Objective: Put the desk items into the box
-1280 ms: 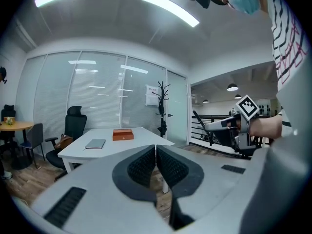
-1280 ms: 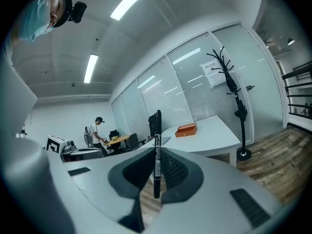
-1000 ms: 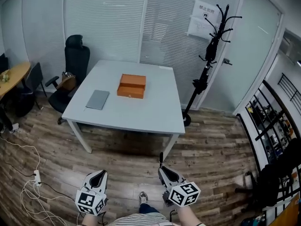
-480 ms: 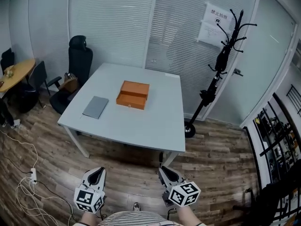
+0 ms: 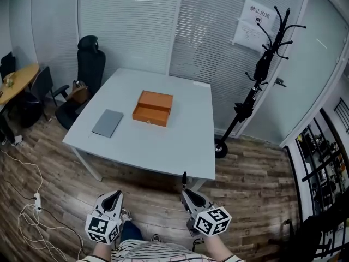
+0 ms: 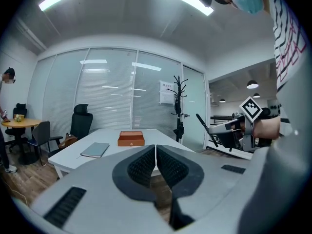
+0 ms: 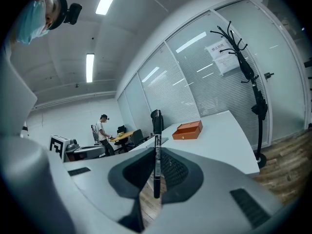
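An orange box sits on the white table, with a grey notebook lying to its left. Both show small in the left gripper view too: the box and the notebook. My right gripper is shut on a black pen that stands upright between its jaws; the pen pokes up from it in the head view. My left gripper is shut with nothing in it. Both grippers hang over the wood floor, short of the table's near edge.
A black office chair stands at the table's far left and a black coat stand to its right. Glass walls with blinds close the back. White cables lie on the floor at left. A person stands far off by a round table.
The view has come nearer the table, which now sits lower and larger in the head view. Both grippers keep their places low in the frame, the pen still held.
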A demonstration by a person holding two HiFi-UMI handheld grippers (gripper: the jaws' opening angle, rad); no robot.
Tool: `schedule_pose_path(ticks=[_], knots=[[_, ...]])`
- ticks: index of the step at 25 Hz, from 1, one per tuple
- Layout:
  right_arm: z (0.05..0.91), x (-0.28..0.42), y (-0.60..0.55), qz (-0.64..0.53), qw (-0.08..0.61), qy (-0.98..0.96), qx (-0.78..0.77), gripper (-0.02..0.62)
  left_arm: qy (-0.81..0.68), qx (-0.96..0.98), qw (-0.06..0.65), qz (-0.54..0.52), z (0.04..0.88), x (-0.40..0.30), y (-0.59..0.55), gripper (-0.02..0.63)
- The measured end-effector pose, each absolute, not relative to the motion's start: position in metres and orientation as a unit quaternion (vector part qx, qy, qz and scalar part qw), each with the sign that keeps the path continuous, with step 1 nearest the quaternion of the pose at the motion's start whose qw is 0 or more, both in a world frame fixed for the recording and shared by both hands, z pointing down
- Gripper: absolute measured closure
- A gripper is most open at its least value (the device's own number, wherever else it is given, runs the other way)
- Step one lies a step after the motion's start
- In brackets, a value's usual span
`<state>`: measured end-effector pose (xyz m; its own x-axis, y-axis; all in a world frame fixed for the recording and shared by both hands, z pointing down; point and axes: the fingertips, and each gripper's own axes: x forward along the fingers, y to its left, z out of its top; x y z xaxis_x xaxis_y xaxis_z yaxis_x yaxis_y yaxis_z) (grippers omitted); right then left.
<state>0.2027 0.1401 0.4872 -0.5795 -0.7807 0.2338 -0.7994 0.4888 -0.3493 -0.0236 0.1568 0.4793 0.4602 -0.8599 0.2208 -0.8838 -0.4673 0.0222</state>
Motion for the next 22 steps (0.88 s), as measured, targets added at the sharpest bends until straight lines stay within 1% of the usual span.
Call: schedule_pose_path(ticks=[7, 22], knots=[[0.488, 0.187, 0.093, 0.211, 0.018, -0.856, 0.472, 0.538, -0.501, 0.858, 0.07, 0.088, 0.485, -0.04, 0.107, 0.577], [0.476, 0.109, -0.051, 0.195, 0.014, -0.831, 0.521, 0.538, -0.463, 0.881, 0.063, 0.074, 0.478, -0.126, -0.057, 0.577]])
